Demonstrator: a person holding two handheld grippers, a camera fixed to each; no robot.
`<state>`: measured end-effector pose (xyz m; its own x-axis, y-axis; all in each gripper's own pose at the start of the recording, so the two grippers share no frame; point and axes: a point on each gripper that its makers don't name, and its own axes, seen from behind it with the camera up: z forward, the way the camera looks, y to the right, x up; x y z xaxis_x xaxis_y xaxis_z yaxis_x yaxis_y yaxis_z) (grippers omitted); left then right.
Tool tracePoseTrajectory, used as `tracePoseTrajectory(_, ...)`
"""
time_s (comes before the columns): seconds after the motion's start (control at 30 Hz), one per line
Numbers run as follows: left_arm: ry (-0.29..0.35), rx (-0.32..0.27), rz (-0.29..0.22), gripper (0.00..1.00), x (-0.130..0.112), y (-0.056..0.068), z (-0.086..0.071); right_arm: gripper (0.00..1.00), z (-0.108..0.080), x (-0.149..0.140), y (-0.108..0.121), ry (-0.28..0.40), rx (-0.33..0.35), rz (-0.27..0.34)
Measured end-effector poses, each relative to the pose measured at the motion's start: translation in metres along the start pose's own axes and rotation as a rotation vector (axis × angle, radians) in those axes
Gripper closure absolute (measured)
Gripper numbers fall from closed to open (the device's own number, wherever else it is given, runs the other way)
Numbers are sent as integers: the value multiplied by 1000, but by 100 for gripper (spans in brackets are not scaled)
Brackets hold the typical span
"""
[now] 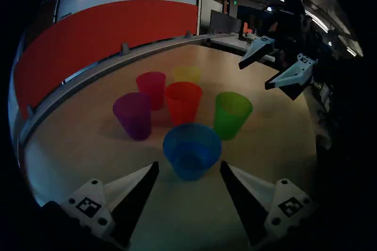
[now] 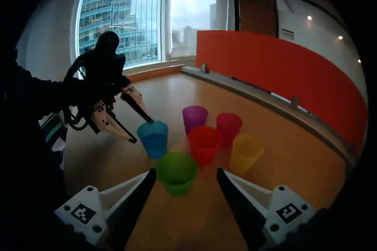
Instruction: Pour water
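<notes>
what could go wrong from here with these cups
1. The open left gripper frames the translucent blue plastic cup, which stands close to the translucent green plastic cup and the orange-red plastic cup; a skewed close or lift may knock them over.
2. The blue cup looks thin, so a hard squeeze might buckle it and spill whatever it holds.
3. The open right gripper faces the green cup nearby; the two grippers could clash.

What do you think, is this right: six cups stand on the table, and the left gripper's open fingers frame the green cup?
No. Six cups stand on the table, but the open fingers of the left gripper frame the blue cup, as the left gripper view shows.
</notes>
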<state>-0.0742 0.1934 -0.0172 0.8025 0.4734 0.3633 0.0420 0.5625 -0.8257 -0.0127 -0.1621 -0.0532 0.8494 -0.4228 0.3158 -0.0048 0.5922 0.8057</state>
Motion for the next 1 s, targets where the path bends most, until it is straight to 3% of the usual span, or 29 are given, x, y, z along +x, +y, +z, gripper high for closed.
tracePoseTrajectory(0.67, -30, -41, 29, 3, 11, 8, 36, 0, 9, -10, 2, -18, 18, 17)
tracePoseTrajectory(0.9, -26, -38, 33, 3, 15, 8, 40, 0, 7, -10, 4, -18, 14, 14)
tracePoseTrajectory(1.0, -27, -35, 34, 7, 14, 7, 40, 0, 7, -10, 5, -19, 12, 13)
